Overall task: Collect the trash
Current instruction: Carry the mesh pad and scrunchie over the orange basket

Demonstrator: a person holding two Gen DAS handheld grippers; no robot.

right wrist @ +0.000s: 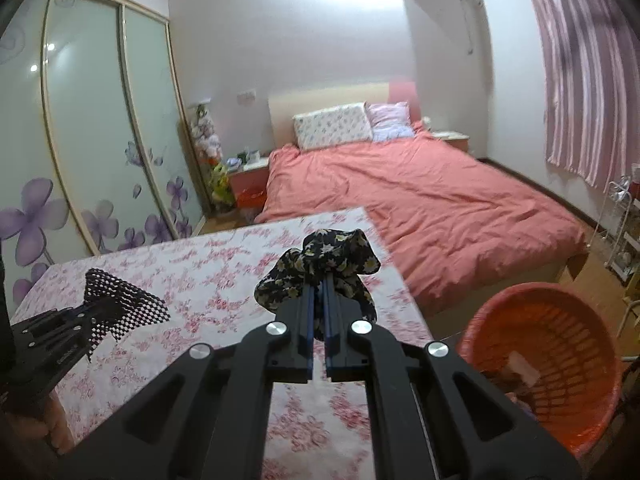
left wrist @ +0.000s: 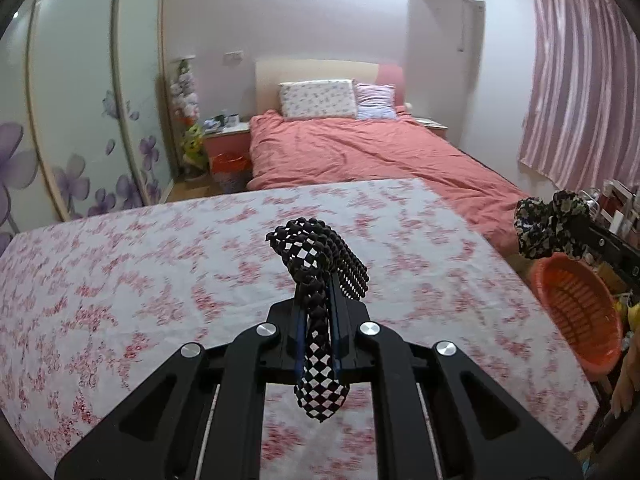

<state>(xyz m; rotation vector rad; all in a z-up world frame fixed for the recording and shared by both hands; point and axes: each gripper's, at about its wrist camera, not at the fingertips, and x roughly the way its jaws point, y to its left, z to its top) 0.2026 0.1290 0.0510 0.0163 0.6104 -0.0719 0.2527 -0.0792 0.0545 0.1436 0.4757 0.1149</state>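
My left gripper (left wrist: 316, 280) is shut on a black-and-white checkered cloth (left wrist: 320, 256), held above the floral-clothed table (left wrist: 140, 280). The cloth drapes over and between the fingers. My right gripper (right wrist: 319, 284) is shut on a dark floral cloth (right wrist: 320, 260), held above the table's right part. An orange plastic basket (right wrist: 560, 360) stands off the table's right edge, with some scraps inside. In the left wrist view the right gripper with the floral cloth (left wrist: 548, 228) hangs just above the basket (left wrist: 576, 312). In the right wrist view the left gripper with the checkered cloth (right wrist: 120, 304) is at the left.
A bed with a salmon cover (left wrist: 360, 148) lies beyond the table. A wardrobe with flower-printed sliding doors (left wrist: 80, 120) is at the left. Pink curtains (left wrist: 580, 80) hang at the right. A small orange bin (left wrist: 228, 168) stands by the nightstand.
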